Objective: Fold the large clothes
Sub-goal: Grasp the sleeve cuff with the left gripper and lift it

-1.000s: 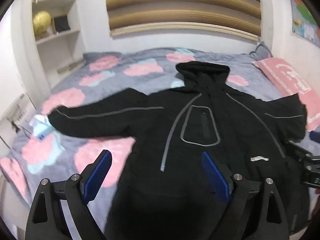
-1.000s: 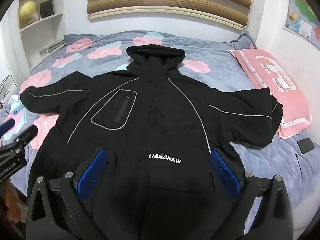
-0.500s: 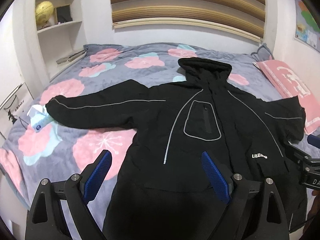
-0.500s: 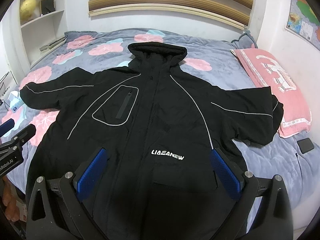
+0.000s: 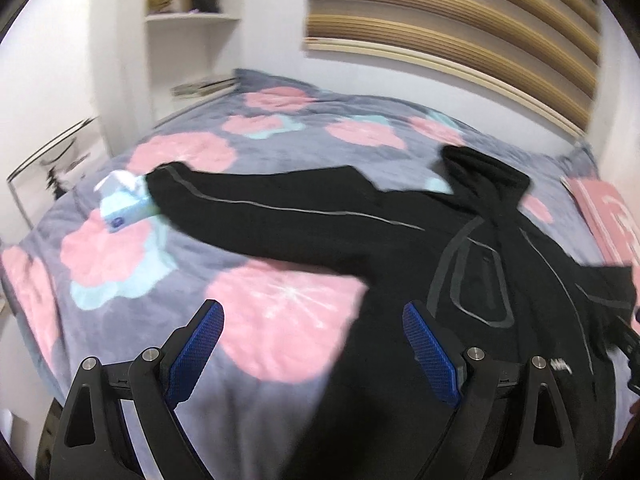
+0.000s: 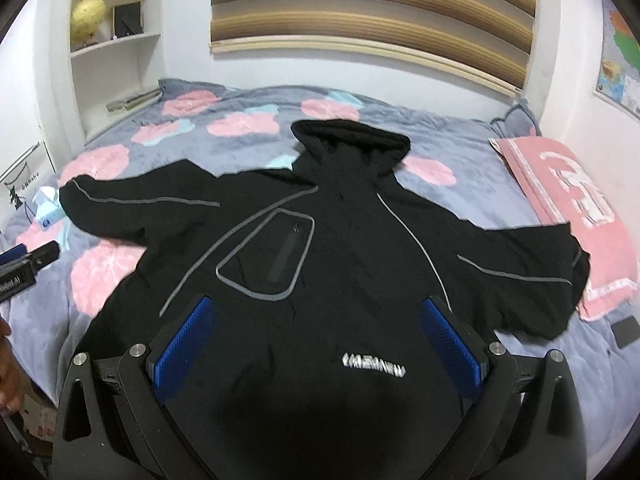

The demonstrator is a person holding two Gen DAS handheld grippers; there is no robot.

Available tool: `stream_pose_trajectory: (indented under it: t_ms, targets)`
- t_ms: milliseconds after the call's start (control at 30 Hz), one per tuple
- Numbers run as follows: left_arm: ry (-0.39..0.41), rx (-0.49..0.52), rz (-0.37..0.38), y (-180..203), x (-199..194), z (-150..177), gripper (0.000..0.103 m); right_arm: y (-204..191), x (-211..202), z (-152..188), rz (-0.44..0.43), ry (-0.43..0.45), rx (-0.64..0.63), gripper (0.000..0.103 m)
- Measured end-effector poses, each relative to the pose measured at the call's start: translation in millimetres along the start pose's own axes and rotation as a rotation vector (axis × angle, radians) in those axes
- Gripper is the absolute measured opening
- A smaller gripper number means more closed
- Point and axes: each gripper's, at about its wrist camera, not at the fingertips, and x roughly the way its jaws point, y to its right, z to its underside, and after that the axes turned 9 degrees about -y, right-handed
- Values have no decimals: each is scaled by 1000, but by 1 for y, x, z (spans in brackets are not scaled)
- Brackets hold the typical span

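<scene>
A large black hooded jacket (image 6: 320, 272) with grey piping lies spread face up on the bed, hood toward the wall, both sleeves stretched out. Its left sleeve (image 5: 280, 216) runs across the left wrist view. My left gripper (image 5: 312, 344) is open and empty, above the bedspread beside the jacket's left side, below that sleeve. My right gripper (image 6: 316, 340) is open and empty over the jacket's lower front, near the white logo (image 6: 374, 366). The left gripper also shows at the left edge of the right wrist view (image 6: 24, 264).
The bed (image 5: 120, 256) has a grey spread with pink flowers. A light blue packet (image 5: 124, 204) lies at the left cuff. A pink pillow (image 6: 568, 208) and a dark phone (image 6: 626, 330) lie on the right. White shelves (image 6: 116, 40) stand at the back left.
My left gripper has swung left, so the left sleeve and bare bedspread now fill its view. My right gripper moved slightly closer over the jacket front. Both stay open.
</scene>
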Motion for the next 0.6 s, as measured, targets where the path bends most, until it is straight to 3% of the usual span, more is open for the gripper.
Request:
stream_pose_trajectory:
  t_ms: [167,367,467,600]
  targets:
    - [35,-71,-78,-57,28,-34,92,-1,37,-15,-61,20,9,103]
    - [95,-166,-118,-137,74,-75,92,10,98,-15,-62,39,36,103]
    - [69,-214,-73,-167,106,-93,92,18,135,-7,-47,5,72,103]
    - [21,-280,-13,-194,150,-115,92,31,175,7,-92,-77,139,103]
